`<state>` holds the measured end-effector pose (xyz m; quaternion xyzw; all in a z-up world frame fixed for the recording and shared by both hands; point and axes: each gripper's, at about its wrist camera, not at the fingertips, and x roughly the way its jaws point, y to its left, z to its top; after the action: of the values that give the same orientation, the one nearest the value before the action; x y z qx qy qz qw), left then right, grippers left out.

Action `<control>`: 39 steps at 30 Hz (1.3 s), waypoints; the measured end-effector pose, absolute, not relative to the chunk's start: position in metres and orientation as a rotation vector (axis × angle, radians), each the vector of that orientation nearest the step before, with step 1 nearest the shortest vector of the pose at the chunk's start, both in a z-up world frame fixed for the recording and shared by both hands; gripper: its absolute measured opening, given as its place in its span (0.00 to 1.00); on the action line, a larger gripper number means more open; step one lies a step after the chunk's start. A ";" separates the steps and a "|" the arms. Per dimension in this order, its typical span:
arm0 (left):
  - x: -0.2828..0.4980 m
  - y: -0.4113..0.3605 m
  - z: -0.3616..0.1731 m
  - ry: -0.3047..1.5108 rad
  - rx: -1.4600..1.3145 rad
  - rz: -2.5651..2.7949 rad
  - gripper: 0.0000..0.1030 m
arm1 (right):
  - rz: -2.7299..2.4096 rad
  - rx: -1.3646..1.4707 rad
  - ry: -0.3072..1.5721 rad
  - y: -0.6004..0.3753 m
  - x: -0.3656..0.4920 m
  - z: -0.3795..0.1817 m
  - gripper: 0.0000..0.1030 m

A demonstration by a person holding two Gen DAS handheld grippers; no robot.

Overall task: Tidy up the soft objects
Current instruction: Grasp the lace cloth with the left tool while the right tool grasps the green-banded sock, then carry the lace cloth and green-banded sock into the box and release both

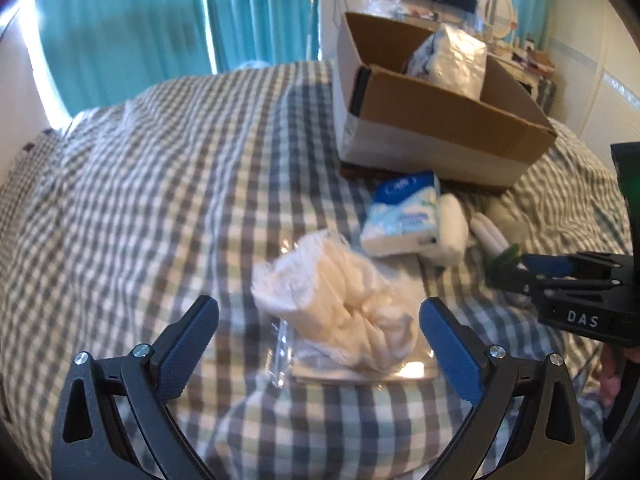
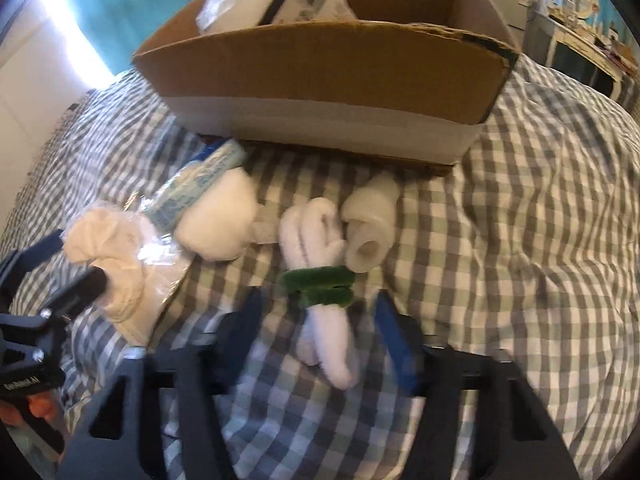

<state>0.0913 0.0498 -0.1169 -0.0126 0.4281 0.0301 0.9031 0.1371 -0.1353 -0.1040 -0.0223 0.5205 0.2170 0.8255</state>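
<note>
Checked bedspread (image 1: 160,200), teal curtains (image 1: 132,20)

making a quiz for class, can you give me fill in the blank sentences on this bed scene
1. The cardboard box rests on a ____ bedspread.
2. The white roll between the right claw fingers has a ____ band.
3. The left claw is ____ around the bagged white cloth.

Missing: checked; green; open

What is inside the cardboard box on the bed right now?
Inside the cardboard box one plastic-wrapped white package stands against the far wall and rises above the rim. The box's near wall hides the floor, so I cannot tell whether anything else lies there.
</note>
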 end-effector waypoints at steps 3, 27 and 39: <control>0.091 0.046 -0.117 0.878 -0.017 0.060 0.94 | 0.462 -0.088 1.108 -0.126 0.129 -0.103 0.17; 0.085 0.074 -0.098 0.868 -0.113 0.036 0.19 | 0.431 -0.075 0.996 -0.155 0.083 -0.032 0.15; 0.041 0.035 0.015 0.676 -0.056 -0.034 0.19 | 0.399 -0.105 0.815 -0.181 0.037 0.079 0.15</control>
<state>0.0410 0.0348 0.0146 -0.0277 0.3314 -0.0167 0.9429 0.0366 -0.1808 0.0785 -0.0505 0.3934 0.1929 0.8975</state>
